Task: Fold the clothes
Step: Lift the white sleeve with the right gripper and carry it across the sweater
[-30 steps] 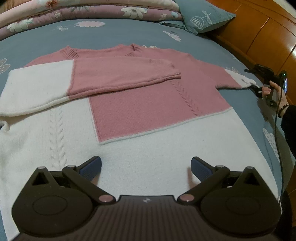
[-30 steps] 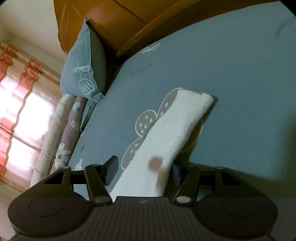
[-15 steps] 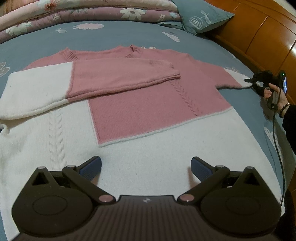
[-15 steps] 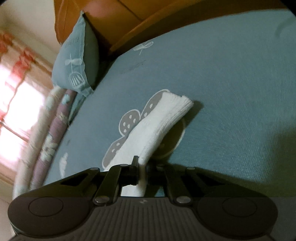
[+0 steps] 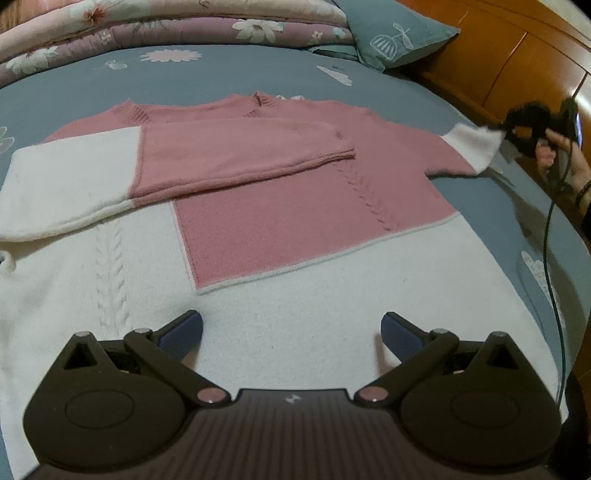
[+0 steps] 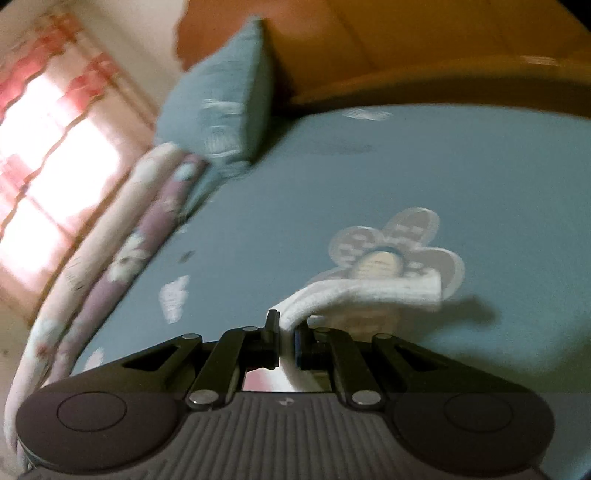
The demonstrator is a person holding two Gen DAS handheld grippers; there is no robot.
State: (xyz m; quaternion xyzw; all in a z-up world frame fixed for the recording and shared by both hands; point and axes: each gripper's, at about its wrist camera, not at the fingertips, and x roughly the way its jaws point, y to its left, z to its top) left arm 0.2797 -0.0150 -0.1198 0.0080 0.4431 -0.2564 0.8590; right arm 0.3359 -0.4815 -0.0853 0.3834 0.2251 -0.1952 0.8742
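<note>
A pink and white knitted sweater (image 5: 288,206) lies flat on the bed, its left sleeve (image 5: 155,173) folded across the chest. My left gripper (image 5: 291,332) stands open over the white hem, nothing between its blue pads. At the far right, a hand holds my right gripper (image 5: 504,131), shut on the white cuff of the right sleeve (image 5: 474,147) and holding it off the bed. In the right wrist view that gripper (image 6: 287,332) pinches the white cuff (image 6: 373,293), which droops forward over the sheet.
The blue-grey sheet (image 5: 229,77) with flower prints covers the bed. Folded floral quilts (image 5: 147,33) and a teal pillow (image 5: 399,37) lie at the far edge. A wooden headboard (image 5: 509,62) runs along the right. A black cable (image 5: 552,266) hangs from the right gripper.
The right gripper closed on the white cuff and lifted it off the sheet, rolling a little. The left gripper stayed still and open.
</note>
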